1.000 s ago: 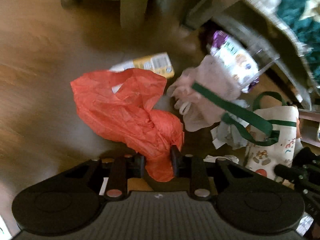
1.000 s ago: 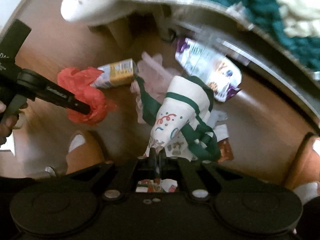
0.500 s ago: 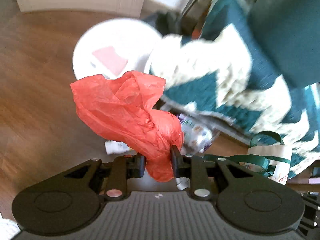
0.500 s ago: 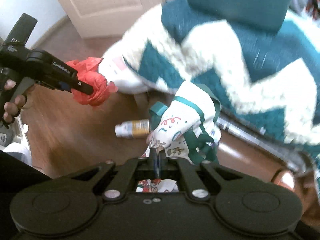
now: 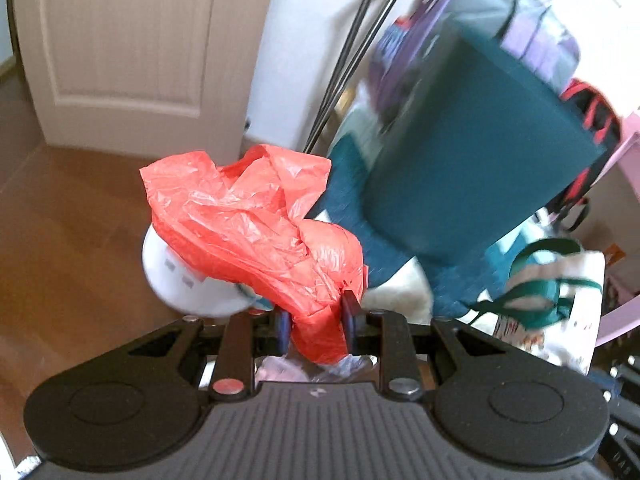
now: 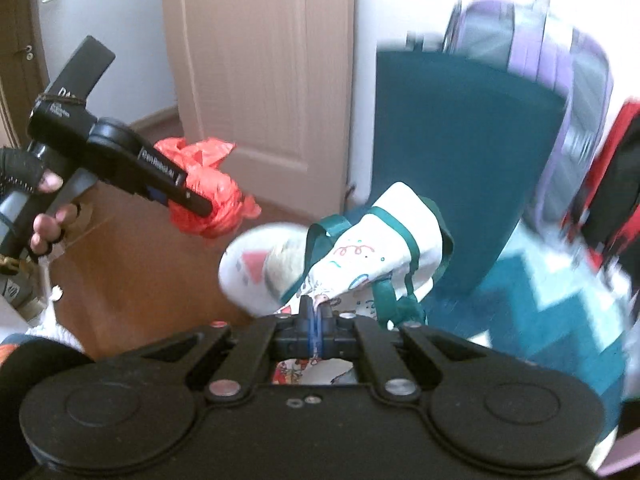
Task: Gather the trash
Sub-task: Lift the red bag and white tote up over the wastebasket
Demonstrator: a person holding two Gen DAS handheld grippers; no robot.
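The left hand-held gripper [image 5: 316, 320] squeezes a red plastic bag [image 5: 256, 220], the right hand-held gripper [image 6: 316, 318] pinches a gift bag [image 6: 368, 256]; next, open the red one for trash.

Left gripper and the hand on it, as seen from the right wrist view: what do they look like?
The left gripper is matte black, with a long body, a round pivot housing and small white lettering along one arm. The hand on its handle wears a black fingerless glove.

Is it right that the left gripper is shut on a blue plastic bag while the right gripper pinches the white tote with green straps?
Not quite: the left gripper is shut on a red plastic bag, not blue, per the left wrist view. The right gripper does pinch the white tote.
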